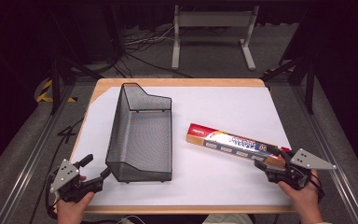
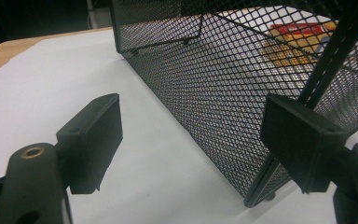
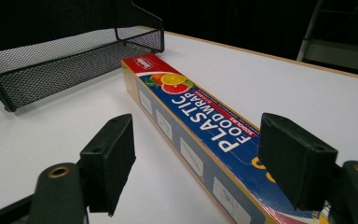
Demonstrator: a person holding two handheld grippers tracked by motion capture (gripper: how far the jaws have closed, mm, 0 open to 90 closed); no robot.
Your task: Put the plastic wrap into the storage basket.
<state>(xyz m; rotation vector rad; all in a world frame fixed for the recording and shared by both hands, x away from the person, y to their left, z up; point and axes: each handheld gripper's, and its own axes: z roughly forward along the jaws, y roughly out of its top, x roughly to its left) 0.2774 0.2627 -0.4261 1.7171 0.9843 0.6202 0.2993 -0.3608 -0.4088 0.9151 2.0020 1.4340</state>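
High view: plastic wrap box [image 1: 235, 143] lies right of centre on the counter [image 1: 223, 112], outside the mesh basket [image 1: 142, 135] at centre left.
Left gripper view: left gripper [image 2: 191, 140] jaws wide apart, holding nothing, beside the basket's corner.
Right gripper view: right gripper [image 3: 198, 161] jaws open astride the box's near end, not pressing.
Progress: box not lifted; grasping and placing likely remain.

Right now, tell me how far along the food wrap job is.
Early. Nothing done: the mesh basket holds nothing. In hand: the right gripper straddles the plastic food wrap box, jaws open; the left gripper stands open at the basket's corner. Left: gripping, lifting, placing.
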